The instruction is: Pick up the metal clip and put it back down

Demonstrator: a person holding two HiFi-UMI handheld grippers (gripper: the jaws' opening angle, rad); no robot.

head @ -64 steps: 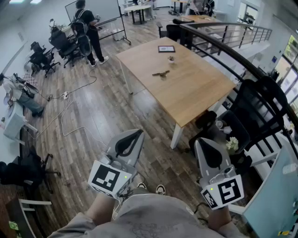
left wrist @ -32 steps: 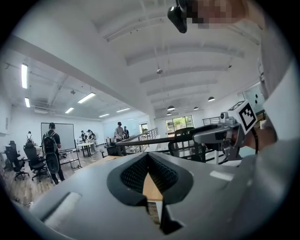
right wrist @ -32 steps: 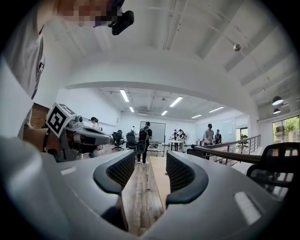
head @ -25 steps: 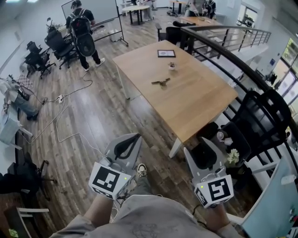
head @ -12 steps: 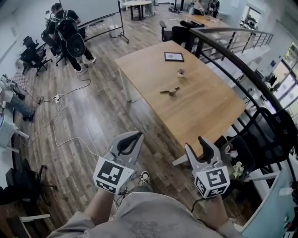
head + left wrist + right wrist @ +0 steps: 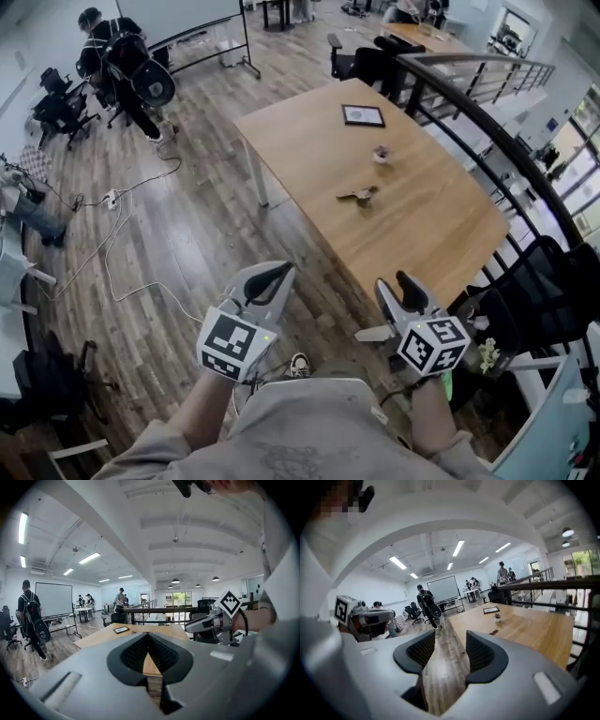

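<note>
Plank flooring fills an open office, with a long wooden table [image 6: 422, 225] standing ahead of the person. Near its middle the metal clip [image 6: 358, 195] lies flat on the top, well apart from both grippers. A small potted item [image 6: 382, 153] and a dark framed picture [image 6: 363, 115] sit farther along. The left gripper [image 6: 279, 272] hangs over the floor, its jaw tips pressed together on nothing. The right gripper [image 6: 395, 283] is near the table's closest corner, jaws spread — only floor shows between them.
</note>
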